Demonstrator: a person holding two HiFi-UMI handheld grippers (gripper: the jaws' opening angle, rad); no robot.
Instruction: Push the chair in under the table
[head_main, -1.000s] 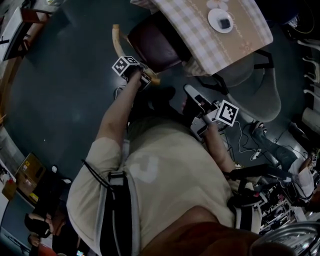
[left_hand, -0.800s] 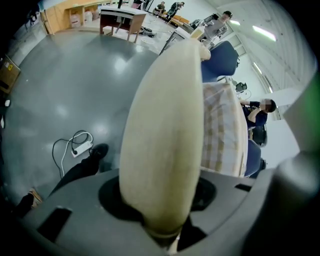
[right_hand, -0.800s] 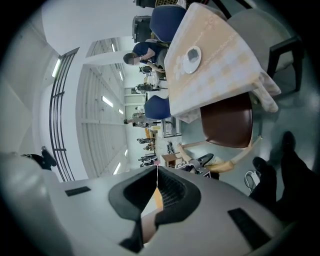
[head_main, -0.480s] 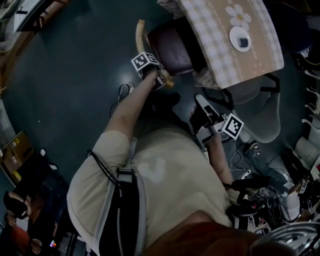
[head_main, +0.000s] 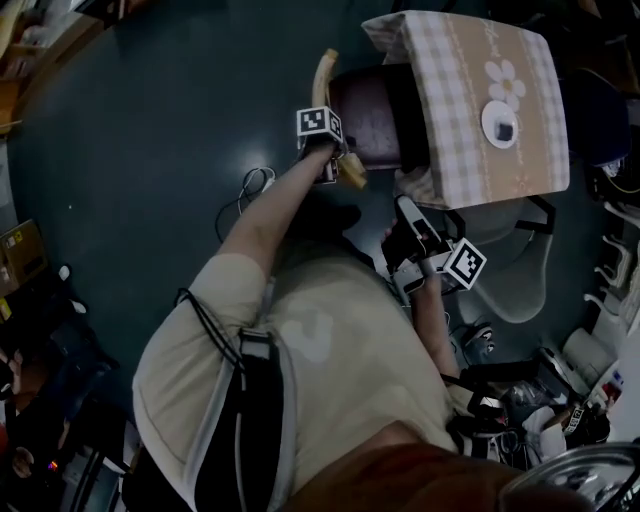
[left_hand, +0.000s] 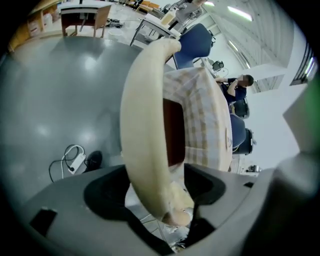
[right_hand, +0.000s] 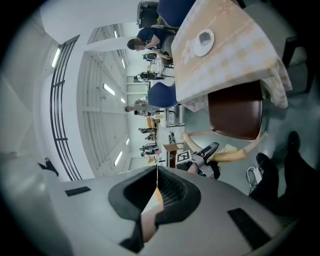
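A chair with a dark maroon seat (head_main: 365, 125) and a curved pale wooden back rail (head_main: 330, 100) stands against the table (head_main: 450, 60), which has a checked cloth. Part of the seat is hidden under the cloth's edge. My left gripper (head_main: 335, 170) is at the near end of the back rail (left_hand: 145, 115). Its jaws have just been opening and now stand wide, with the rail running between them (left_hand: 157, 175). My right gripper (head_main: 412, 222) hovers near the table's near corner, apart from the chair. It is shut with nothing in it (right_hand: 157, 187).
A white plate (head_main: 500, 122) sits on the table. A power strip with a cable (head_main: 250, 185) lies on the dark floor left of the chair. A grey office chair (head_main: 515, 270) stands to the right, with clutter (head_main: 560, 400) beyond it. Blue chairs (left_hand: 192, 42) stand past the table.
The head view has swung, so the table now sits higher and further right. Less of the maroon seat shows beyond the cloth. My left gripper has stayed at the rail's end.
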